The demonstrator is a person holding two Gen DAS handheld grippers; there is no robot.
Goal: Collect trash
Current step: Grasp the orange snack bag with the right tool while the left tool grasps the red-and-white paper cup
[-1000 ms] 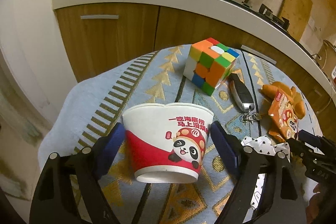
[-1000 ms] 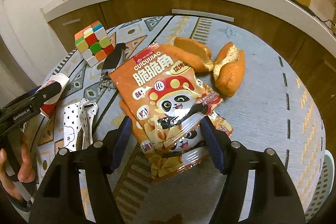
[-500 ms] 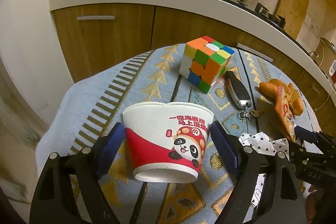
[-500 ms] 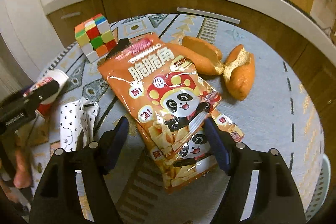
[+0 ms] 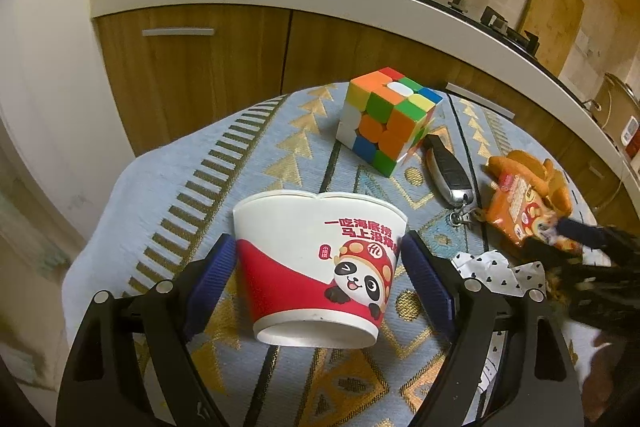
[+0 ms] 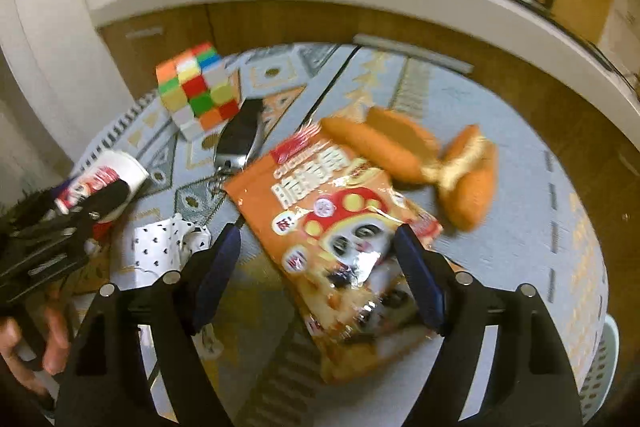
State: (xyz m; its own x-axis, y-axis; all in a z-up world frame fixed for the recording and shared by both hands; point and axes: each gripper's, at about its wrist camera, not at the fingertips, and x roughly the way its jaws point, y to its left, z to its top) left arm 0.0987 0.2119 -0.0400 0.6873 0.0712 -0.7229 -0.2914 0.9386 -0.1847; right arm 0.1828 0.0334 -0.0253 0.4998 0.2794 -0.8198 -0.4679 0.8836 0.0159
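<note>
Left tongs (image 5: 318,269) are clamping a cup (image 5: 318,259); right tongs (image 6: 318,263) are gripping a snack bag (image 6: 336,223) above the surface (image 6: 540,227).

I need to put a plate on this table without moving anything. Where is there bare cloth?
Bare cloth lies right of the bread pieces, out to the table's right edge, and left of the paper cup and Rubik's cube. The middle is crowded: cube, car key, snack bag, dotted wrapper.
</note>
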